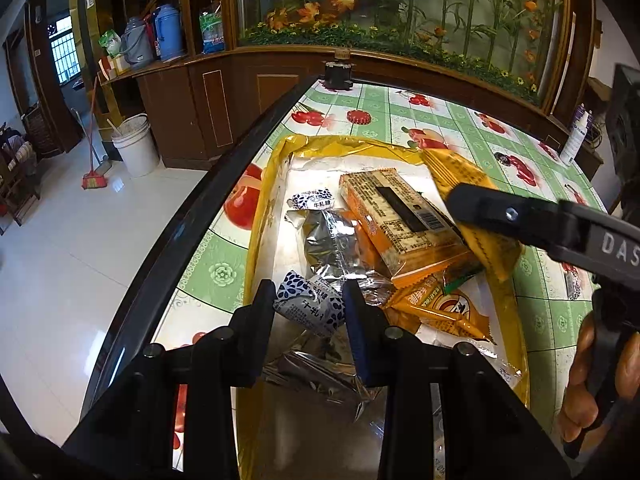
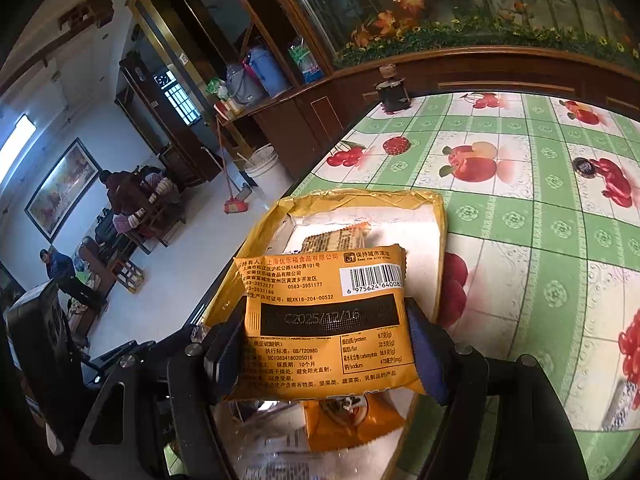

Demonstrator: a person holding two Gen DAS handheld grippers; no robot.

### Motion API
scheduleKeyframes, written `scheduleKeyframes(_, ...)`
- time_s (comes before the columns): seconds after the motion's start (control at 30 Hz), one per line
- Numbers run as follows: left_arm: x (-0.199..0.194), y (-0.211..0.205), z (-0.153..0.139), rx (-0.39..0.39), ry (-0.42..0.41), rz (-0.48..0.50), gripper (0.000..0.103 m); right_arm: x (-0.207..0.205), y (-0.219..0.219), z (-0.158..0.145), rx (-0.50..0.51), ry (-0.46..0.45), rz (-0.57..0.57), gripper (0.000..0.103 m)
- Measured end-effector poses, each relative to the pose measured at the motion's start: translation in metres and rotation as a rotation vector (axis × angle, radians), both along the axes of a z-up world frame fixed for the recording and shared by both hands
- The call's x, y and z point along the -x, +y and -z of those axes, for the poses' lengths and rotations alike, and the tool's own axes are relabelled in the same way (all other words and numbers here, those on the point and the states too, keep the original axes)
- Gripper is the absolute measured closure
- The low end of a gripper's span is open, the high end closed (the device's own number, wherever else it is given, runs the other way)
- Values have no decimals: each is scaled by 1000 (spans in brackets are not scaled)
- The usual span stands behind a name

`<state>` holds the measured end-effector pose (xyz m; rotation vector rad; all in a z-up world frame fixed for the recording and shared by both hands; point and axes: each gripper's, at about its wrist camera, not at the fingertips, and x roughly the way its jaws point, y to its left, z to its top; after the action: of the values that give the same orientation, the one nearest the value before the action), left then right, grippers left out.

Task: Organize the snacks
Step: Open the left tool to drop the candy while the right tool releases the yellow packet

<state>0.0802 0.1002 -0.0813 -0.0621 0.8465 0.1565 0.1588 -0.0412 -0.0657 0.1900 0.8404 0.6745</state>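
My left gripper (image 1: 309, 309) is shut on a small blue-and-white candy packet (image 1: 310, 304), held low over a yellow tray (image 1: 256, 220). In the tray lie a long orange cracker pack (image 1: 400, 216), a silver foil packet (image 1: 332, 244), a second blue-and-white candy (image 1: 312, 200) and an orange wrapper (image 1: 436, 308). My right gripper (image 2: 326, 354) is shut on a flat orange snack packet (image 2: 328, 320), barcode side up, above the tray (image 2: 438, 216). From the left wrist view, the right gripper (image 1: 480, 220) carries that packet (image 1: 476, 200) over the tray's right side.
The tray sits on a table with a green fruit-print cloth (image 2: 520, 208), near its dark left edge (image 1: 180, 248). A loose candy (image 1: 573, 284) lies right of the tray. A black object (image 1: 338, 74) stands at the far end, a white bottle (image 1: 574, 138) at the right. People sit in the room (image 2: 132, 196).
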Motion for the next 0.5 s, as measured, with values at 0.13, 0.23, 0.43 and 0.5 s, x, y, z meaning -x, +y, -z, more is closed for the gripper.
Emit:
scheduleKeyframes(0.13, -2, -4, 5, -10, 10, 8, 71, -8, 10, 6, 30, -6, -7, 30)
scheduleKeyframes(0.23, -1, -8, 5, -22, 9, 17, 66, -15, 15, 14, 39, 22, -21, 29)
scheduleKeyframes(0.43, 3, -10, 5, -30, 10, -3, 36, -11, 5, 13, -8, 34, -10, 21)
scheduleKeyframes(0.5, 6, -11, 4, -33, 11, -6, 36, -10, -2, 9, -21, 30, 1, 19)
